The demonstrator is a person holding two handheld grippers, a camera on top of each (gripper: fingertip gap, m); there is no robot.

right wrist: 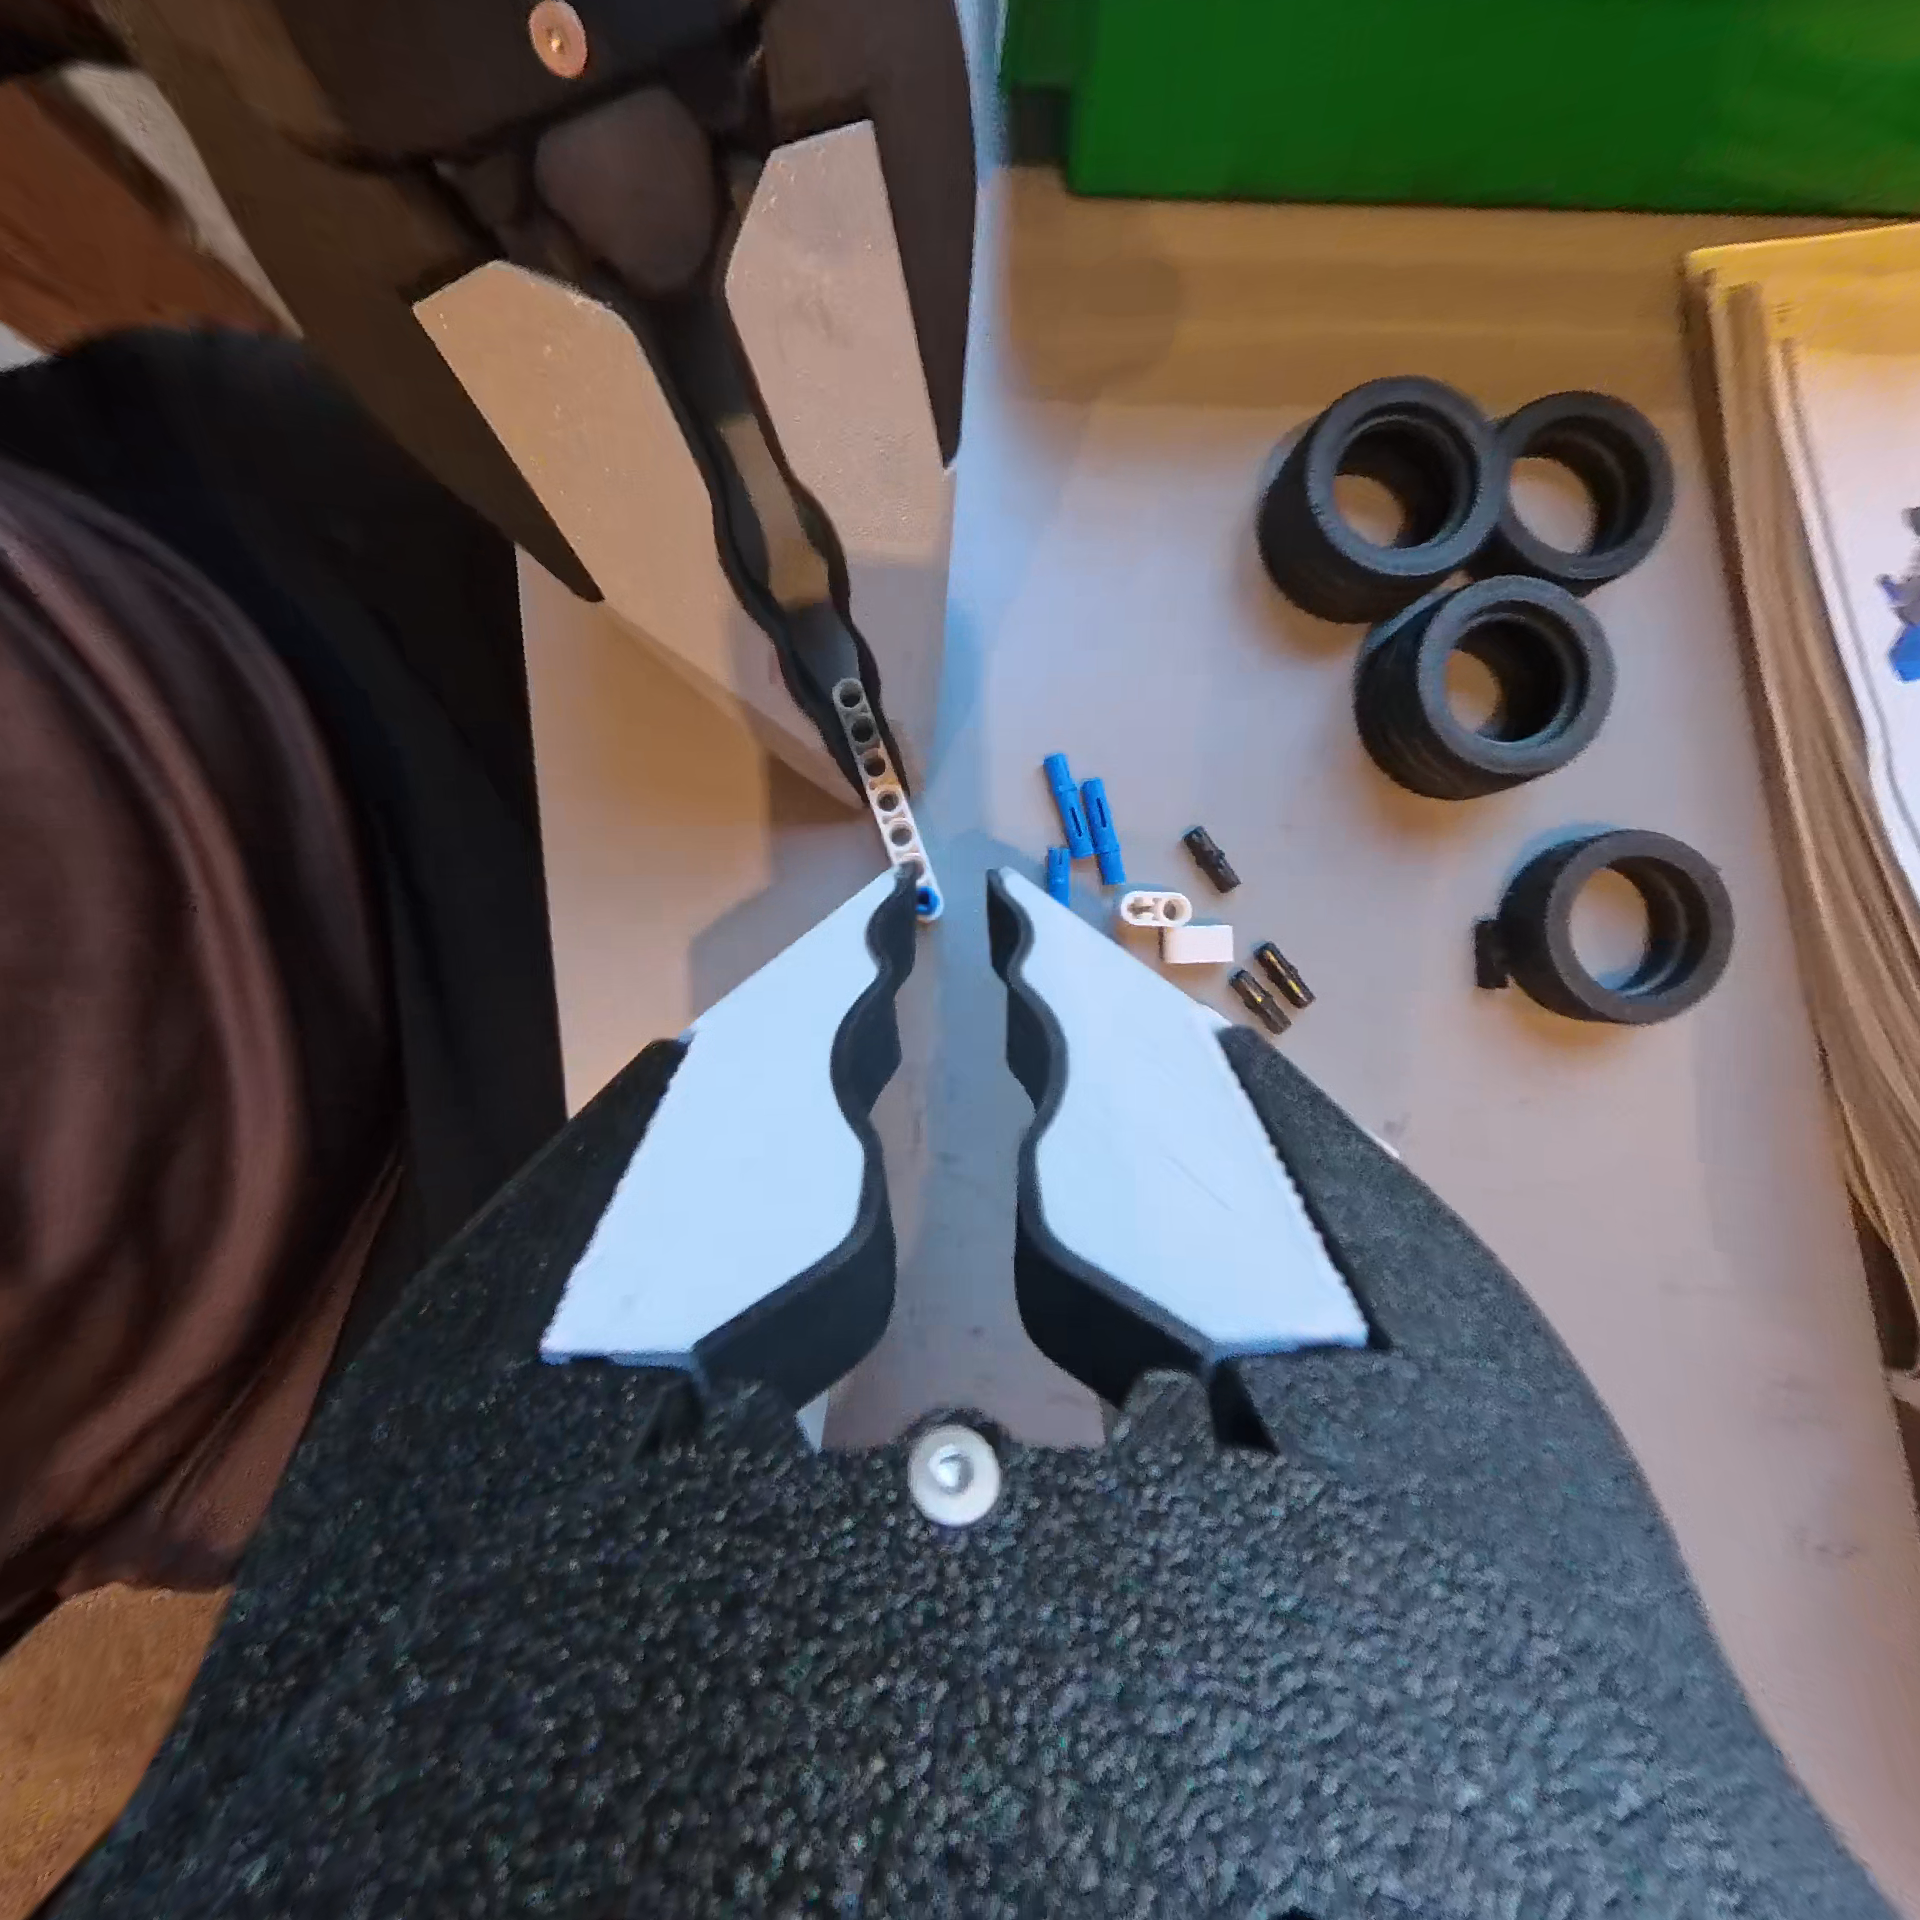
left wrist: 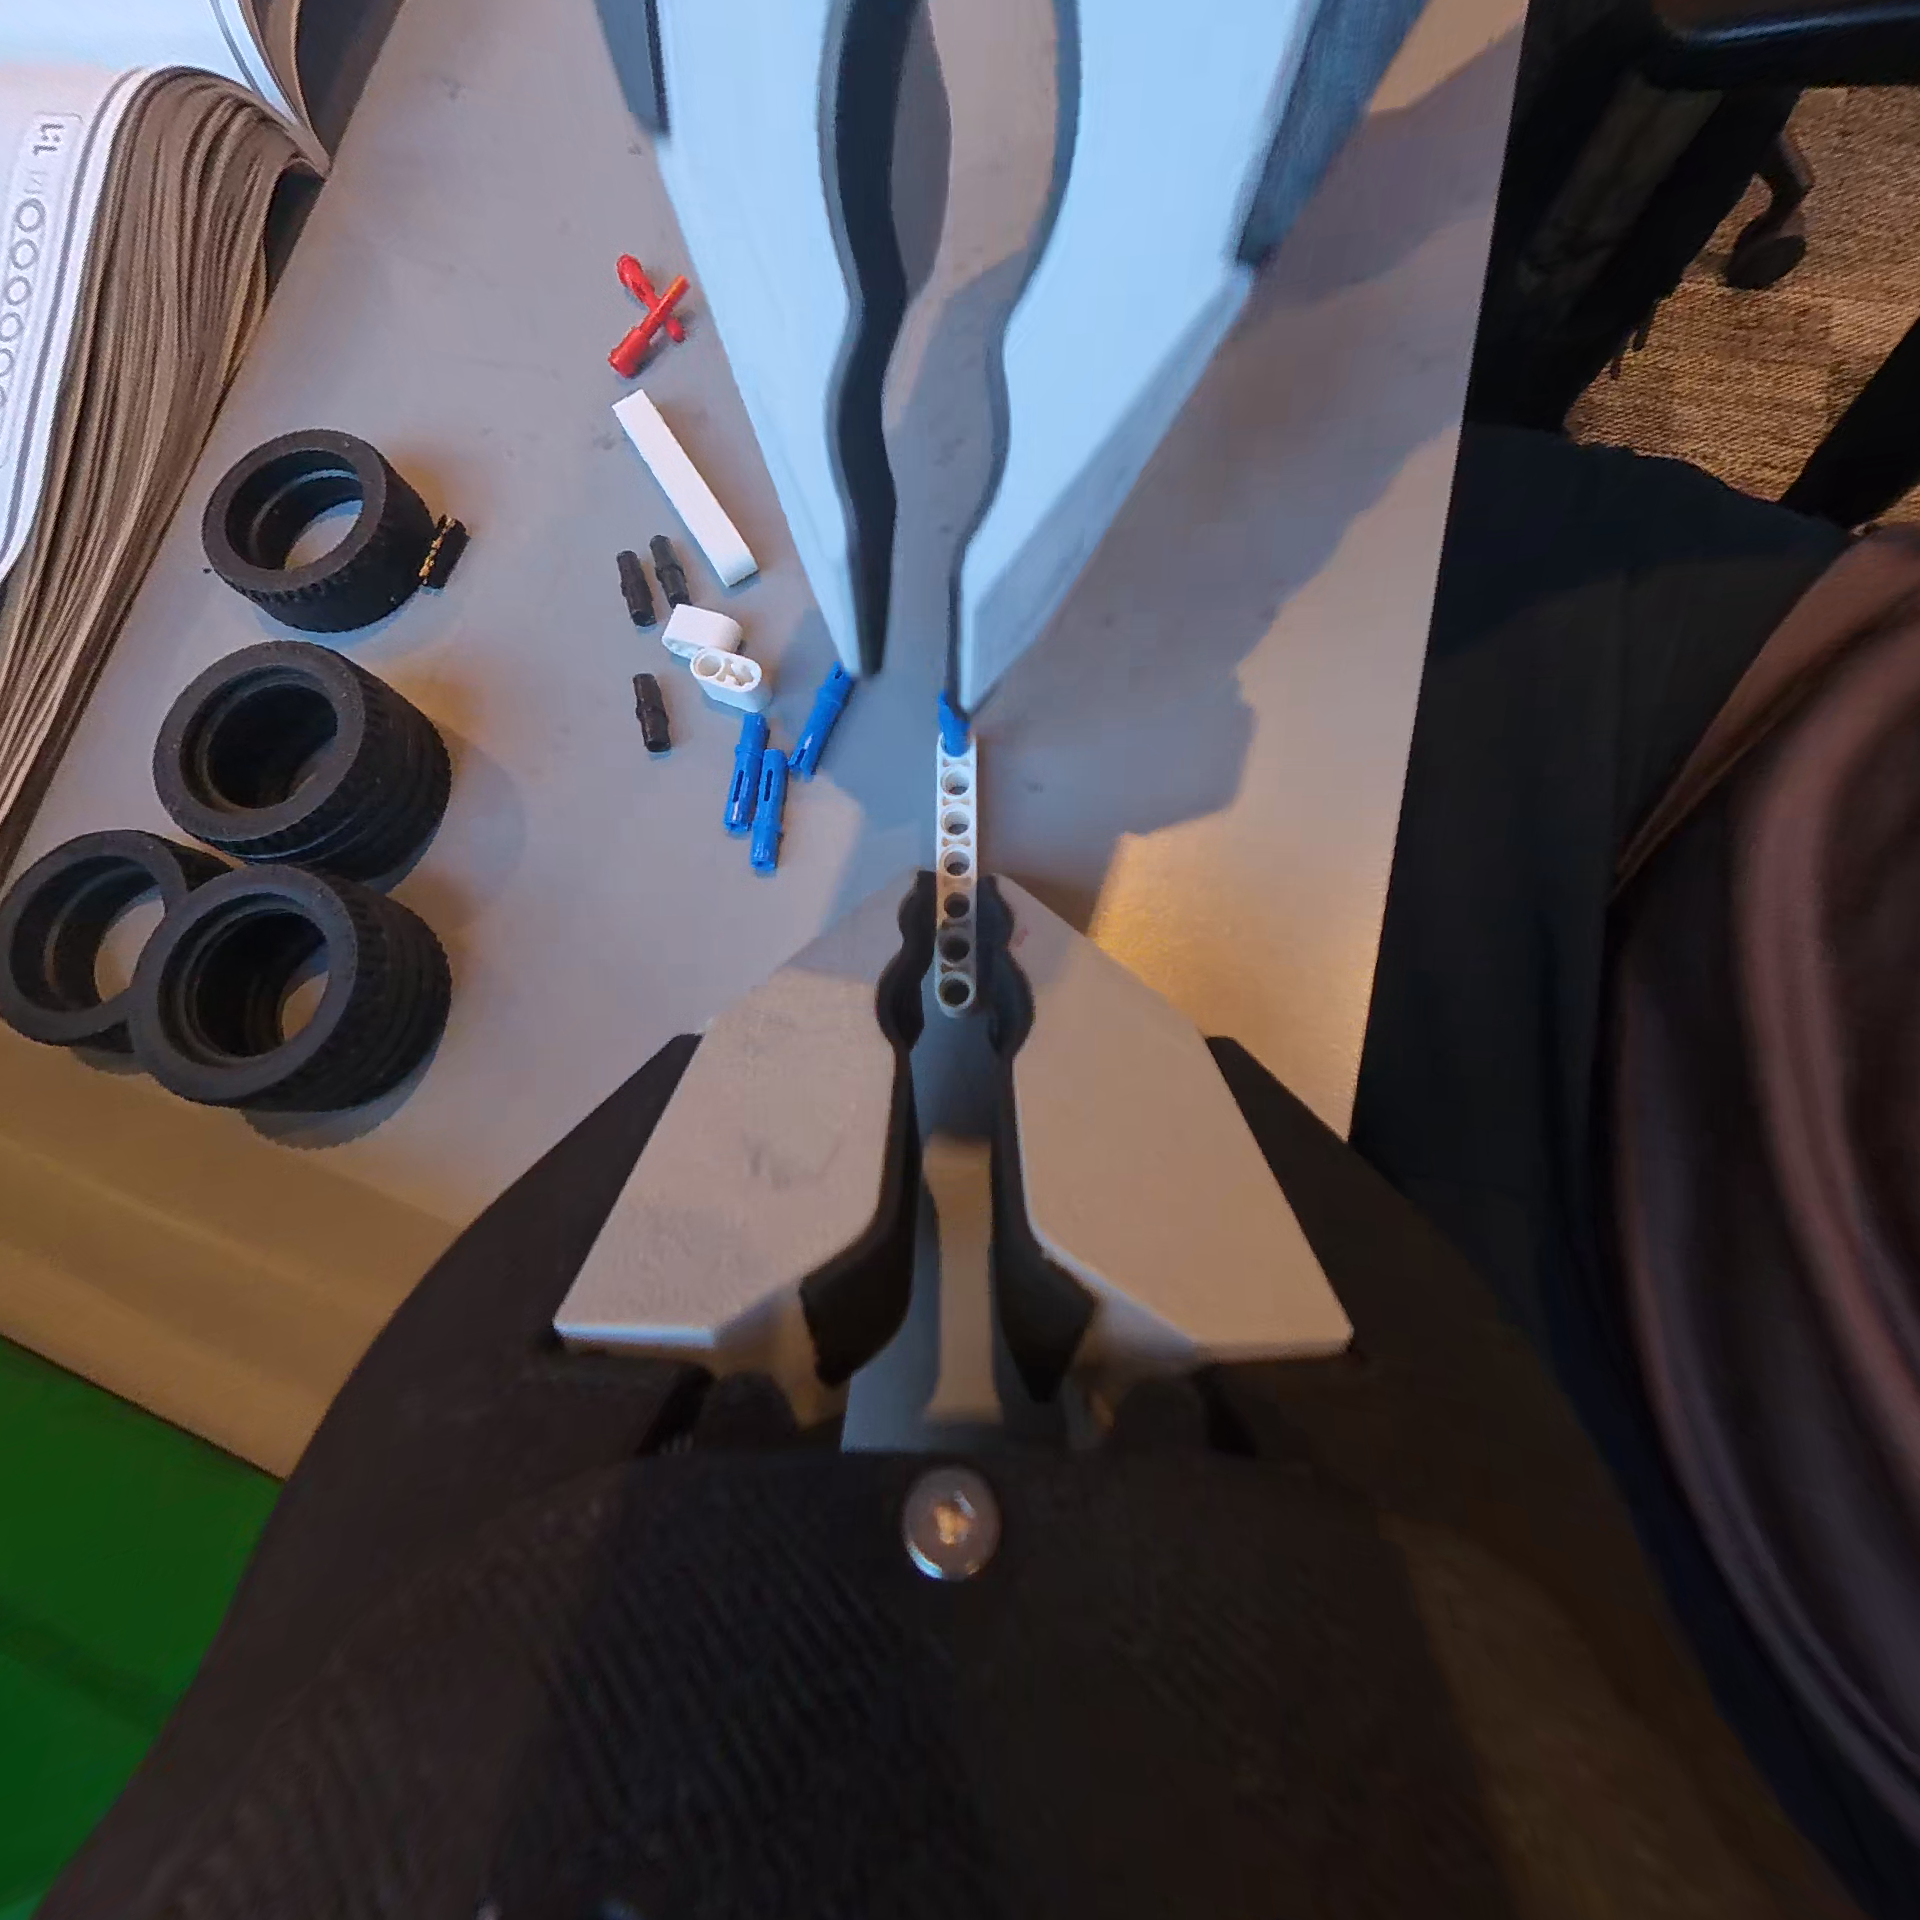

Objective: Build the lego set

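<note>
My left gripper point(left wrist: 956, 906) is shut on the near end of a white beam with holes point(left wrist: 956, 821) and holds it above the grey table point(left wrist: 499, 343). A blue pin point(left wrist: 949, 719) sits in the beam's far end hole. My right gripper point(right wrist: 948, 883) is open, coming from the opposite side. One of its fingertips point(right wrist: 902, 891) is against the blue pin point(right wrist: 927, 902) at the beam's end point(right wrist: 885, 805). Nothing is between its jaws. Three loose blue pins point(left wrist: 764, 790) lie on the table just left of the beam.
Several black tyres point(left wrist: 307, 748) lie at the left of the table, next to an open instruction booklet point(left wrist: 114, 312). Black pins point(left wrist: 649, 582), small white connectors point(left wrist: 717, 655), a white flat bar point(left wrist: 686, 488) and red pieces point(left wrist: 649, 312) lie nearby. A green box point(right wrist: 1455, 94) and the table edge point(left wrist: 1403, 727) are close. The tips of both grippers are at nearly the same place.
</note>
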